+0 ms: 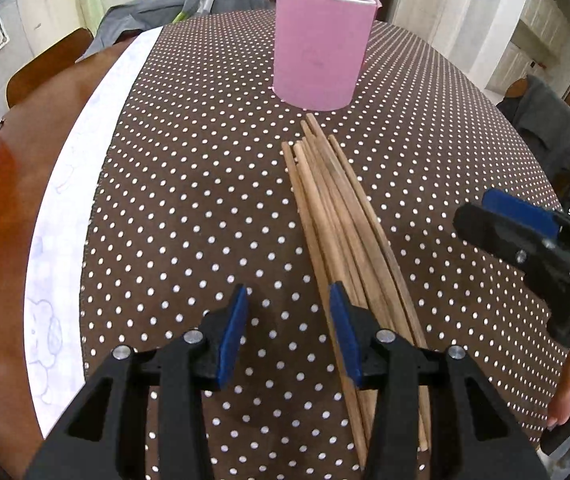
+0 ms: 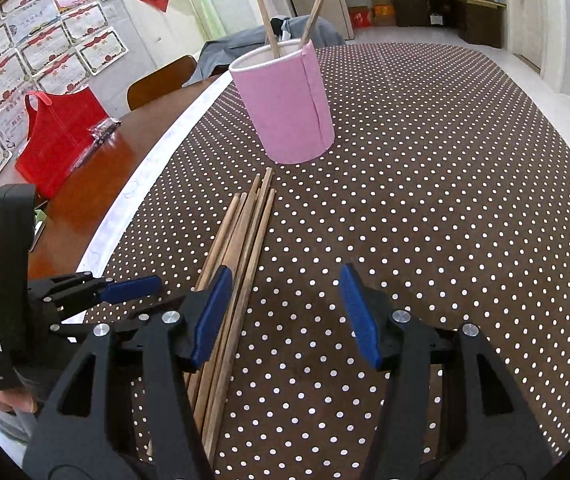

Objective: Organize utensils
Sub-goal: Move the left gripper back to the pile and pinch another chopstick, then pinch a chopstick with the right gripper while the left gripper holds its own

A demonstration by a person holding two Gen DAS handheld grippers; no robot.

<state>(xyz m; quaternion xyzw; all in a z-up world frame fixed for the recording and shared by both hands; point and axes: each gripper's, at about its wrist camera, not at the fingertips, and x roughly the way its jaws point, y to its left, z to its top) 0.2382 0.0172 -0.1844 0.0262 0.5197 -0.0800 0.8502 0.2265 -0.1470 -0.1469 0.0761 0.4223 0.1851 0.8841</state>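
Several wooden chopsticks (image 1: pixel 337 208) (image 2: pixel 245 232) lie in a loose bundle on the brown polka-dot tablecloth (image 1: pixel 189 184). Just beyond their far ends stands a pink cup (image 1: pixel 317 48) (image 2: pixel 285 104) with two chopsticks (image 2: pixel 263 8) upright in it. My left gripper (image 1: pixel 287 308) is open low over the cloth; its right finger overlaps the bundle's left edge and only cloth shows between its pads. My right gripper (image 2: pixel 285 280) is open too, its left finger over the bundle's right side. Each gripper shows in the other's view: the right gripper (image 1: pixel 517 220), the left gripper (image 2: pixel 133 286).
A white cloth strip (image 1: pixel 85 160) edges the tablecloth on the left, with bare wooden table (image 2: pixel 97 168) beyond it holding a red bag (image 2: pixel 57 140). A chair with grey clothing (image 1: pixel 189 12) stands behind the cup. A dark jacket (image 1: pixel 545 132) hangs at the right.
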